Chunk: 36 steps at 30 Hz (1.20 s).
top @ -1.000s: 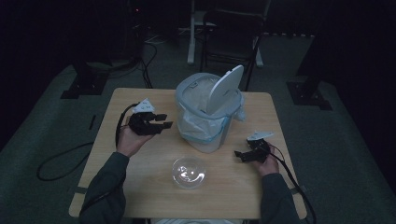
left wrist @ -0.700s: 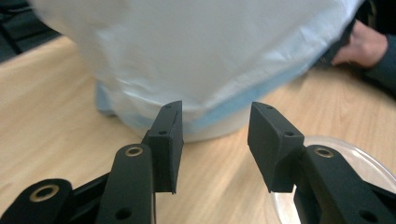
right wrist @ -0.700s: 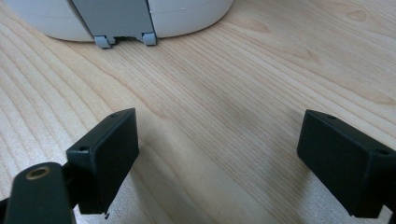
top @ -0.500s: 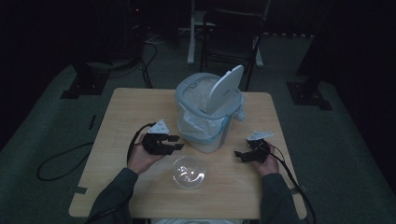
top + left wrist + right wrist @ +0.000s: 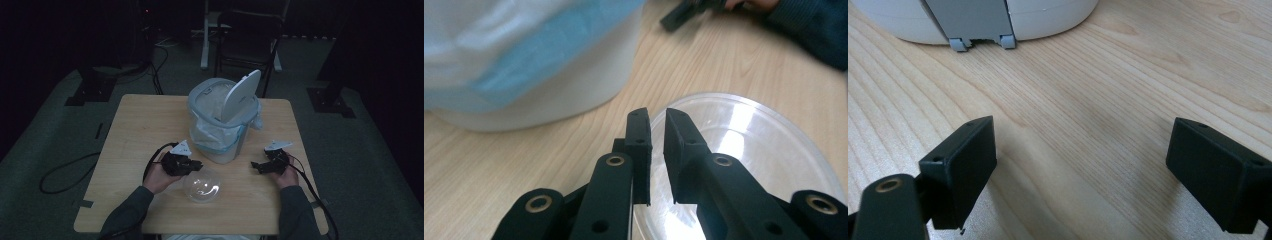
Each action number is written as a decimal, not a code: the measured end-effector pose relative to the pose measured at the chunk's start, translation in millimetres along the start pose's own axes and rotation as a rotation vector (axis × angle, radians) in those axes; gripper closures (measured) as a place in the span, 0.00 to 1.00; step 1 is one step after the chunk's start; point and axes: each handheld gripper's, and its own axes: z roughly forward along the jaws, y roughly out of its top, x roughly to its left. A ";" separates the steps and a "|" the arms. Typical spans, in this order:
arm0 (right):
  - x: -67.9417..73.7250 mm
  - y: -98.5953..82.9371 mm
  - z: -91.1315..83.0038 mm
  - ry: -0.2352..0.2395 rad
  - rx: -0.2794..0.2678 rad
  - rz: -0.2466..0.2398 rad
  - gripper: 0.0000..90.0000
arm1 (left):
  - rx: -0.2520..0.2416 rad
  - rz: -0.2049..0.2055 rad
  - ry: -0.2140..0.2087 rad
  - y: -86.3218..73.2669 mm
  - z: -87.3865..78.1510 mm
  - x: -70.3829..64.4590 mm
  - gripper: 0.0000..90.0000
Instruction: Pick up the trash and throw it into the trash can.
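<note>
A clear plastic bowl (image 5: 202,186) (image 5: 749,150) sits on the wooden table (image 5: 135,130) near the front, ahead of a white bin (image 5: 222,125) lined with a plastic bag. The bin's grey swing lid (image 5: 240,95) is tipped up. My left gripper (image 5: 197,165) (image 5: 656,120) is at the bowl's near-left rim. Its jaws are closed to a narrow slit with the rim between them, one jaw outside the bowl and one inside. My right gripper (image 5: 257,166) (image 5: 1083,145) rests low over bare wood to the right of the bin, jaws wide apart and holding nothing.
The bin's base (image 5: 1048,15) (image 5: 524,75) stands close ahead of both grippers. Cables trail from each gripper off the table's front. A chair (image 5: 250,35) and stand legs are on the dark floor beyond the table.
My left hand has come from the table's left side down and right to the bowl's rim. The right gripper has stayed where it was.
</note>
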 end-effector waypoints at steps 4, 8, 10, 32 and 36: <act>0.1 0.0 0.0 0.000 0.000 0.000 0.13 | 0.012 -0.038 0.057 -5.1 6.3 12.7 0.95; 0.0 0.0 0.0 0.000 0.000 0.000 0.13 | 0.057 -0.073 0.101 -12.0 9.2 28.7 0.94; 0.0 0.0 0.0 0.000 0.000 0.000 0.13 | 0.042 -0.092 0.101 -14.2 6.7 33.2 0.94; 0.0 0.0 -0.1 0.001 0.001 0.000 0.13 | -0.163 -0.114 0.147 1.3 -52.2 19.4 0.72; 0.1 0.0 0.0 0.000 0.000 0.001 0.13 | -0.162 -0.112 0.139 -1.5 -54.4 8.1 0.69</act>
